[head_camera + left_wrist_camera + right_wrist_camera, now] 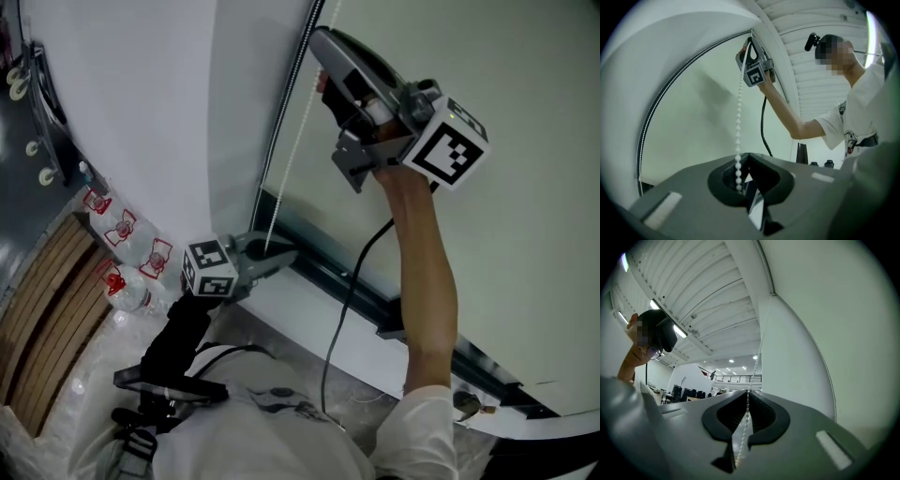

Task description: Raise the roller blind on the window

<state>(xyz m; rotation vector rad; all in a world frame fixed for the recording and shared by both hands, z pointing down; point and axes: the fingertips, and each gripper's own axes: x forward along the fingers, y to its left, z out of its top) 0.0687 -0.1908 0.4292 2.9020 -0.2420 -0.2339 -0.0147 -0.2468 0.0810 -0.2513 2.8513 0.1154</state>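
Observation:
The white bead chain (292, 155) hangs straight along the left edge of the pale green roller blind (516, 234). High up, my right gripper (321, 45) is shut on the chain; in the right gripper view the beads (745, 427) run between its closed jaws (747, 392). Lower down, near the sill, my left gripper (285, 255) is also on the chain. In the left gripper view the beads (738, 112) drop taut from the right gripper (750, 43) into the left gripper's (748, 155) closed jaws.
A dark window frame (366, 298) runs along the blind's bottom edge. A black cable (345, 300) hangs from the right gripper. Several water bottles with red labels (127, 239) stand on the floor at left beside wooden slats (42, 300).

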